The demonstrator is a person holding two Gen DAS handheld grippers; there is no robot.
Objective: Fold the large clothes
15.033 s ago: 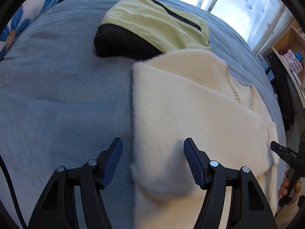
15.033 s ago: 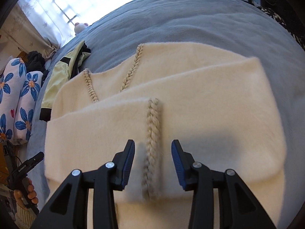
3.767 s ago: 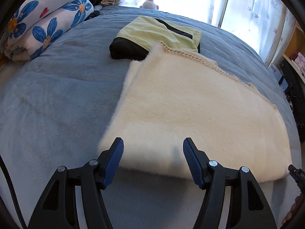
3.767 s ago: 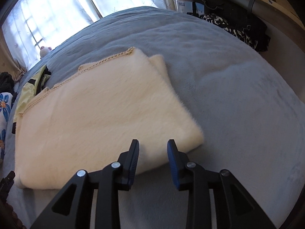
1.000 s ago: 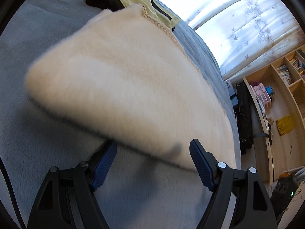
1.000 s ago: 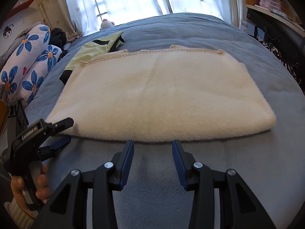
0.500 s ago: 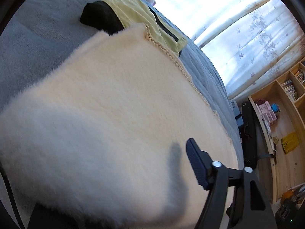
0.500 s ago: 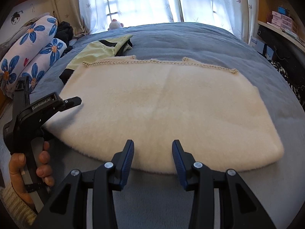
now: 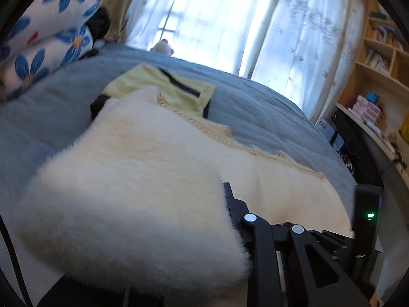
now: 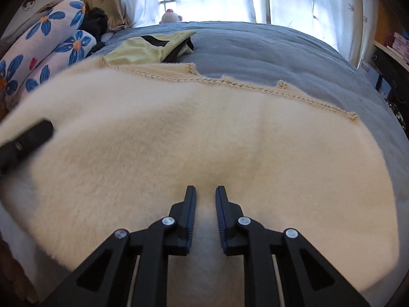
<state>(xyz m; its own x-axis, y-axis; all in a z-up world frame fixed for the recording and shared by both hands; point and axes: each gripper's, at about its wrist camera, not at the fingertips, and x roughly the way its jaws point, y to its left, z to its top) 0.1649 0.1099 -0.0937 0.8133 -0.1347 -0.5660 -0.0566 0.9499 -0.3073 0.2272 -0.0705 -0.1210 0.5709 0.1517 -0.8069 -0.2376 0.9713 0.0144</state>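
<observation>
A folded cream fuzzy sweater with braided trim lies on the grey-blue bed. My right gripper is closed on a pinch of the sweater's near edge, jaws nearly together. In the left wrist view the sweater bulges over my left gripper; only its right finger shows, pressed against the fabric, and the left finger is hidden under it. The left gripper's tip also shows in the right wrist view at the sweater's left end.
A folded yellow-green and black garment lies behind the sweater. Blue-flowered pillows sit at the left. A small plush toy sits by the curtained window. Shelves stand at the right.
My right gripper has moved forward onto the sweater's near edge and closed on it. My left gripper has pushed into the left end, which now lifts and covers its left finger.
</observation>
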